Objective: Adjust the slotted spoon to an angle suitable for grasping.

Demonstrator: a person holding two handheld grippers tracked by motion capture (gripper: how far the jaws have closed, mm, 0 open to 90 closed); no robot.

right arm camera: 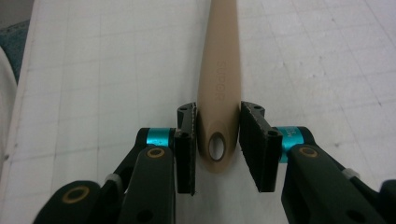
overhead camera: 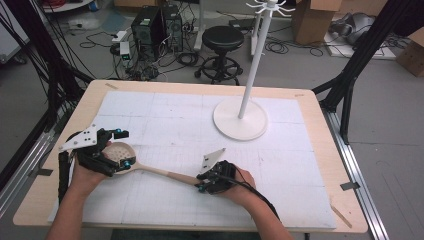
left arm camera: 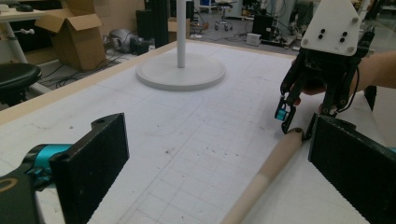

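A pale wooden spoon (overhead camera: 150, 170) lies on the white gridded mat (overhead camera: 165, 115), with its round bowl (overhead camera: 120, 151) at the left and its handle running right. My left gripper (overhead camera: 125, 148) stands open around the bowl, jaws wide apart. In the left gripper view the handle (left arm camera: 266, 177) passes between the two jaws, close to the right one. My right gripper (overhead camera: 199, 182) is shut on the handle's end. In the right gripper view both pads (right arm camera: 186, 140) press the sides of the handle (right arm camera: 219, 56) beside its hanging hole. The left gripper view also shows the right gripper (left arm camera: 292, 123) at the handle's tip.
A white hook stand with a round base (overhead camera: 240, 120) rises at the back right of the mat, its base (left arm camera: 181, 72) ahead in the left gripper view. Behind the table are a black stool (overhead camera: 222, 37), computer towers, cables and cardboard boxes (overhead camera: 312, 17).
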